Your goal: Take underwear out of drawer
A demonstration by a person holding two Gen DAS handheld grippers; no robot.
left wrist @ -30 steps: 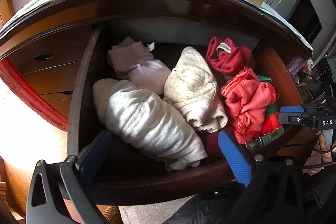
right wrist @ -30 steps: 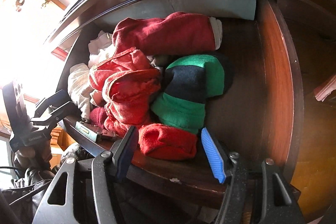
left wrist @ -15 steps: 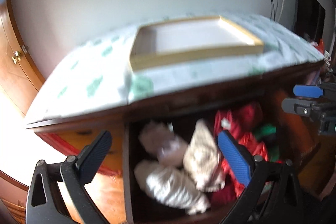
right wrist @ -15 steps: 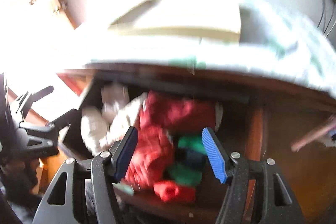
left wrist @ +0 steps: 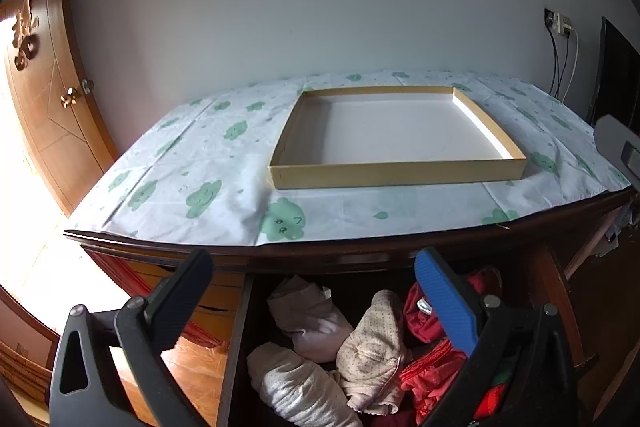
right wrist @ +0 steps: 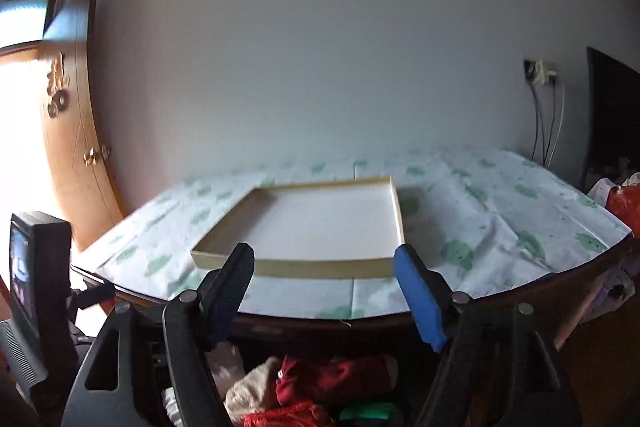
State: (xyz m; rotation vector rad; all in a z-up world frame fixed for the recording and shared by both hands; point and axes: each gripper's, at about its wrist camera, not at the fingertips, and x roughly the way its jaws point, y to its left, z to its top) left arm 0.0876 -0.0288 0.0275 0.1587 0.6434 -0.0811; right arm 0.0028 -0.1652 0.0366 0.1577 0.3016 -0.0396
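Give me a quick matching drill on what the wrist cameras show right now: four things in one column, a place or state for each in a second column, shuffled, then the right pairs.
Things:
1. shallow box
2. cloud-print cloth
3. red garments
4. left gripper

Places or states:
A. spread flat over the dresser top
B. jaws apart, nothing between them
C. on the dresser top, nothing inside
D. in the open drawer, right of the pale bundles

Pairs: 1-C, 2-A, 3-D, 4-B
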